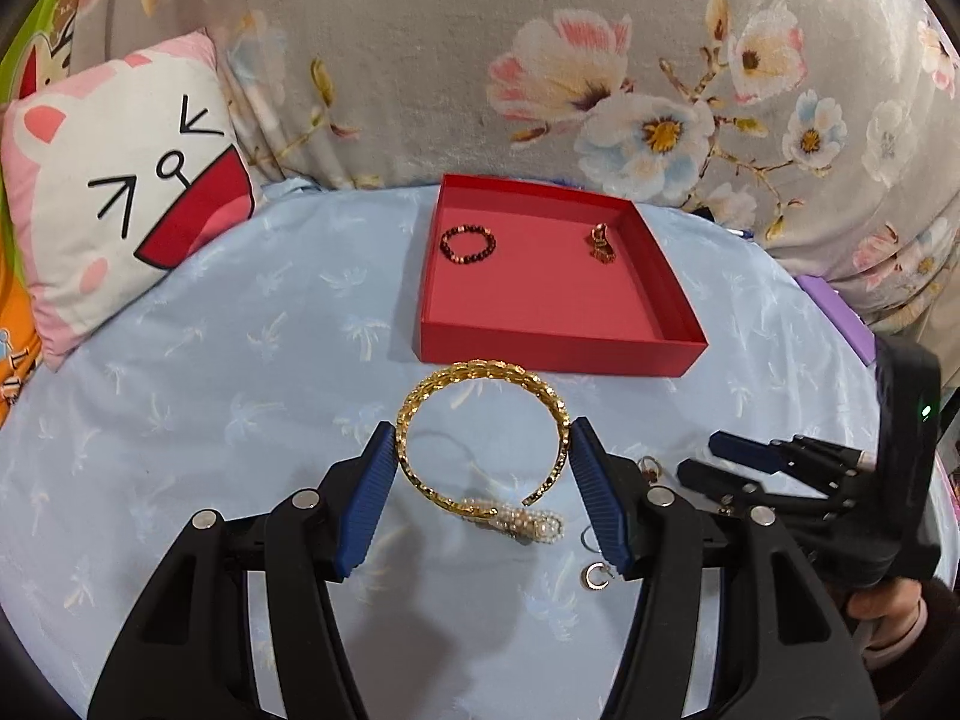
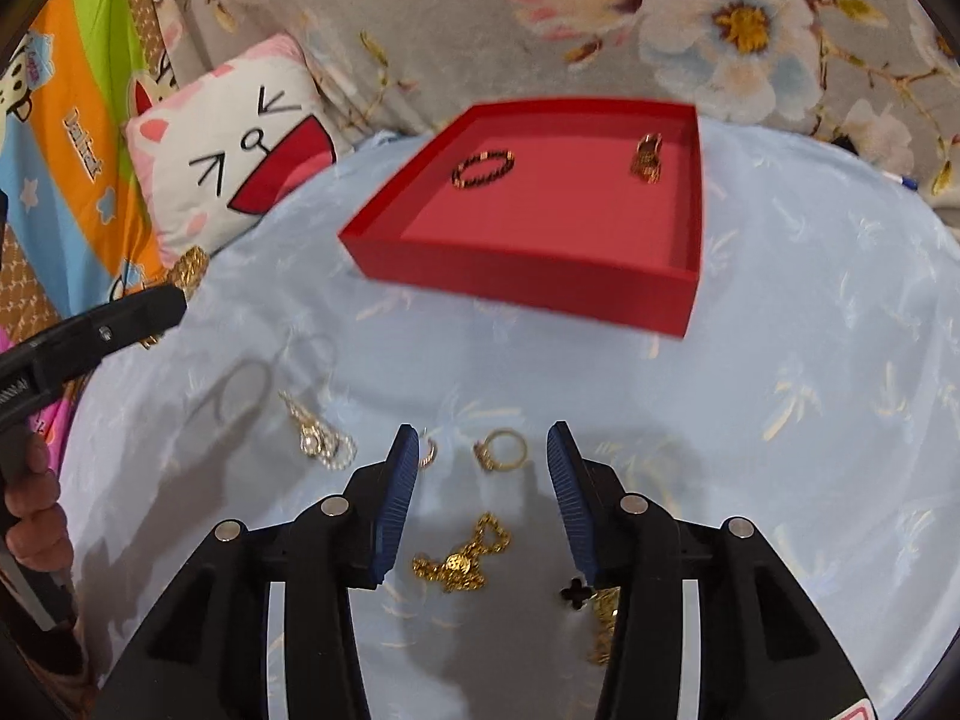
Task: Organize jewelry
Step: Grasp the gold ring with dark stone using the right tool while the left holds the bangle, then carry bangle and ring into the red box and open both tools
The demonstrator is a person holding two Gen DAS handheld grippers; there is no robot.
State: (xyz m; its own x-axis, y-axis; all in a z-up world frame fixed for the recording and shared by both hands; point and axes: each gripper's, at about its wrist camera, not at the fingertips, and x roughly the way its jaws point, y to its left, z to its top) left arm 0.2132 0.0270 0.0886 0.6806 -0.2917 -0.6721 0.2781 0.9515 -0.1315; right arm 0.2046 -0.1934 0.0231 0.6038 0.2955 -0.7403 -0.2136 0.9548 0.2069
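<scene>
- The left gripper [image 1: 486, 468] is holding a gold bangle [image 1: 480, 426] between its blue pads [image 1: 372, 498]. One pad is touching each side of the ring, so the jaws are gripping it.
- The bangle is lying almost flat, with its round face turned up. Its open end, with a pearl tip [image 1: 531, 525], is pointing back toward the gripper.
- It looks like the bangle is being held up off the blue cloth [image 1: 240, 372], because a ring-shaped shadow is showing on the cloth below it.
- The red tray [image 1: 564, 354] is sitting just past the bangle, straight ahead and a little to the right. Its near wall is the closest part.
- A dark bead bracelet [image 1: 469, 244] is lying at the far left of the tray, and a small gold piece [image 1: 602, 246] is lying at the far right.
- I think the next move is carrying the bangle forward over the near wall and setting it down in the bare middle of the tray.
- The left gripper is much nearer to this job, since it has the bangle.
- The right gripper [image 2: 483, 492] is hanging with its jaws wide open and holding nothing.
- A gold ring [image 2: 501, 450] is lying on the cloth just past its tips, and a gold chain [image 2: 462, 558] is lying between its jaws, nearer to the camera.
- A cat pillow [image 1: 126, 192] is resting far off to the left.
</scene>
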